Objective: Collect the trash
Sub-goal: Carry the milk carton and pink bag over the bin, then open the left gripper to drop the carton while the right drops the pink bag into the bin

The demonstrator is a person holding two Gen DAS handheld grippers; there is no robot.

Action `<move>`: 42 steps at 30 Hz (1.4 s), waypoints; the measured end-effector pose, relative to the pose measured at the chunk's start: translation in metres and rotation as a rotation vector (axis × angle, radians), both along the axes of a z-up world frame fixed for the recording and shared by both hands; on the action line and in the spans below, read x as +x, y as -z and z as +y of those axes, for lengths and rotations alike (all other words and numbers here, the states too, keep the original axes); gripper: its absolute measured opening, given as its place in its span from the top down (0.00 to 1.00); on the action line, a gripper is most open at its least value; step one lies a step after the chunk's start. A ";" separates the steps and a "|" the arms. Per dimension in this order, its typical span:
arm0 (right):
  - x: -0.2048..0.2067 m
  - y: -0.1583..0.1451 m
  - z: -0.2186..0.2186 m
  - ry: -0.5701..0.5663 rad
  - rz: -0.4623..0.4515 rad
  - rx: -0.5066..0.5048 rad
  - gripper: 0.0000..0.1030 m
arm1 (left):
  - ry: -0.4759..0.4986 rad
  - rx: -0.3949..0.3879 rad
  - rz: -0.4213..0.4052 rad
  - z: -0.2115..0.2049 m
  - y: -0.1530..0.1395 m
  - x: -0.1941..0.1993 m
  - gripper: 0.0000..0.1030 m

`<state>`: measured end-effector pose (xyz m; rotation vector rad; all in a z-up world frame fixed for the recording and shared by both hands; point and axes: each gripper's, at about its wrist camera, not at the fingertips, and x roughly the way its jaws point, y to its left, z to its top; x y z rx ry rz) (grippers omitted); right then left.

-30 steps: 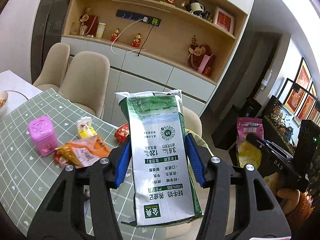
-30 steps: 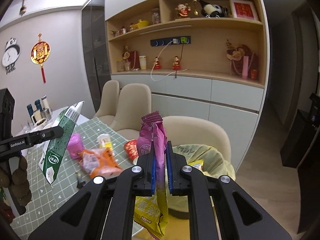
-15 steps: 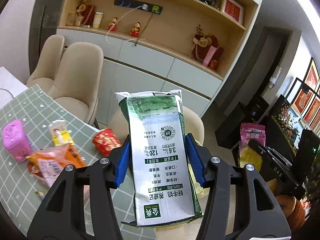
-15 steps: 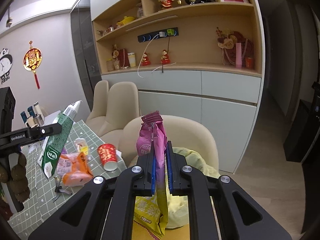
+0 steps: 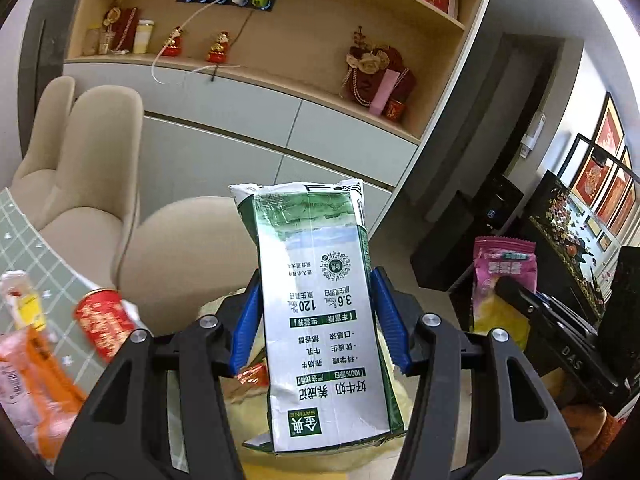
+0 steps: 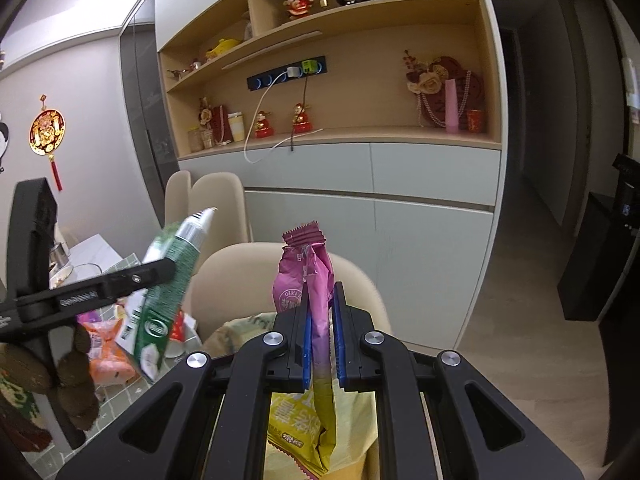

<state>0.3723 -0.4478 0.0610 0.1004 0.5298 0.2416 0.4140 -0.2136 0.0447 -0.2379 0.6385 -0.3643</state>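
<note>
while the left gripper point(image 5: 316, 320) clamps its blue pads on the green-and-white milk carton point(image 5: 320, 320), the right gripper point(image 6: 320, 332) pinches the pink-and-yellow snack bag point(image 6: 312, 320); both hang over the yellow-lined bin point(image 5: 396, 400), with the red cup point(image 5: 102, 322) on the table point(image 5: 28, 232) at left.

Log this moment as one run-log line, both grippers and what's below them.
left gripper: shut on milk carton | right gripper: shut on snack bag | below: yellow trash bag | leftover: red cup on table
</note>
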 end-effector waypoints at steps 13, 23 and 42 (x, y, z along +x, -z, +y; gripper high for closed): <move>0.037 0.022 -0.018 0.003 0.047 0.005 0.90 | -0.016 0.001 0.045 -0.029 0.044 0.046 0.51; 0.056 0.035 -0.011 -0.018 0.070 -0.001 0.90 | 0.008 -0.018 0.153 -0.029 0.076 0.060 0.51; 0.078 0.037 0.048 -0.140 0.095 -0.005 0.90 | 0.008 0.027 0.192 0.012 0.054 0.004 0.42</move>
